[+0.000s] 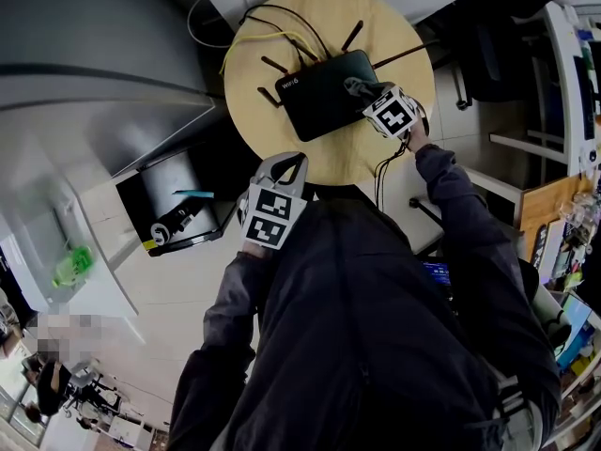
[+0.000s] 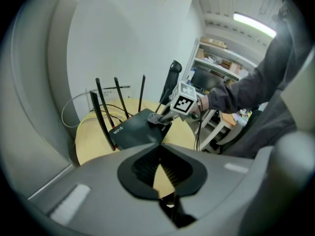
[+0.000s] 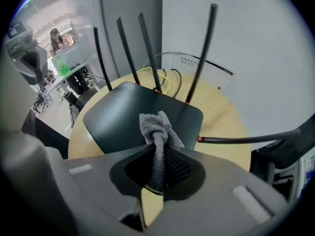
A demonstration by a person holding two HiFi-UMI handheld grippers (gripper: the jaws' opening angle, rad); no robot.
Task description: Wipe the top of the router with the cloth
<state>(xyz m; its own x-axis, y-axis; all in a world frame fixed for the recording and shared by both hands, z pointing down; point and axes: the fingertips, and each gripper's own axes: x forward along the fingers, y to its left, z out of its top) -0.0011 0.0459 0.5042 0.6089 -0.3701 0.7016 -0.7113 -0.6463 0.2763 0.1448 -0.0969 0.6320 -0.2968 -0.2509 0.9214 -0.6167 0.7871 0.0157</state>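
Observation:
A black router [image 1: 319, 97] with several upright antennas lies on a round wooden table [image 1: 376, 26]. My right gripper [image 1: 362, 92] is shut on a bunched grey cloth [image 1: 358, 87], which rests on the right part of the router's top. In the right gripper view the cloth [image 3: 157, 129] sticks out past the jaws over the router [image 3: 123, 112]. My left gripper [image 1: 293, 158] hangs shut and empty at the table's near edge, apart from the router. The left gripper view shows the router [image 2: 133, 129], the cloth [image 2: 153, 118] and the right gripper [image 2: 165, 117] ahead.
Yellow and black cables [image 1: 272, 26] run off the router's back over the table's far edge. A black open box [image 1: 178, 209] stands on the floor at the left, beside a white desk [image 1: 56, 252]. Shelves [image 1: 563, 205] crowd the right side.

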